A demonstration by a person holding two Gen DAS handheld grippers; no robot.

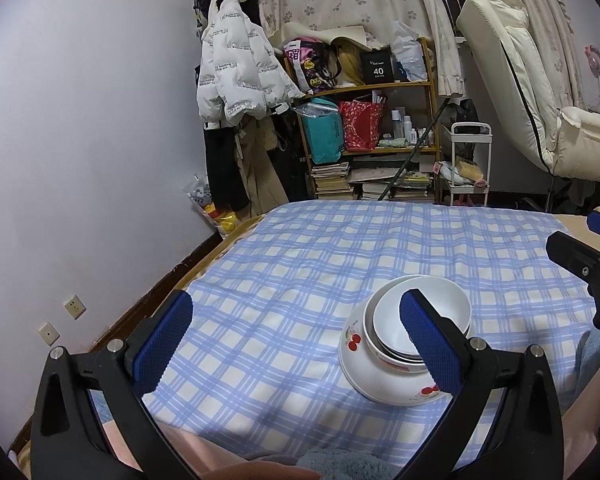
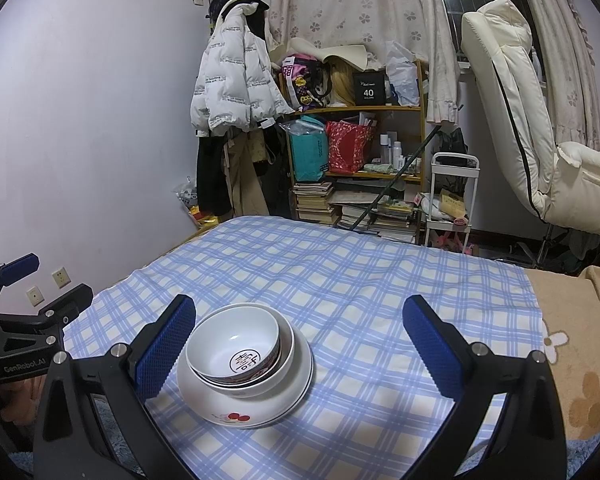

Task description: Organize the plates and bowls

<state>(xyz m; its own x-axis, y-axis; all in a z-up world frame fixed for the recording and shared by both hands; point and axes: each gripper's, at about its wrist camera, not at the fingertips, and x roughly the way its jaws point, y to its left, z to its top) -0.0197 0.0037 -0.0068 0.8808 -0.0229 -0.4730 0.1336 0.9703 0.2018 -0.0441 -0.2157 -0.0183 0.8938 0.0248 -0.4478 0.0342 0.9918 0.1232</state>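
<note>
White bowls (image 2: pixel 236 350) nested on plate (image 2: pixel 284 404) (grippers empty)

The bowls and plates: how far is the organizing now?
Stacking looks done: the top bowl sits nested in a second bowl on the cherry-print plate, on the checked cloth. Nothing is in hand: left claw and right claw are open. No loose dishes are visible.

Both grippers share one build — black plastic frames, silver screws at the joints, blue textured pads on the fingers (image 1: pixel 168 332). The left gripper (image 2: pixel 40 284) carries white "GenRobot.AI" lettering; the right gripper (image 2: pixel 300 340) perhaps bears it too — unseen.
</note>
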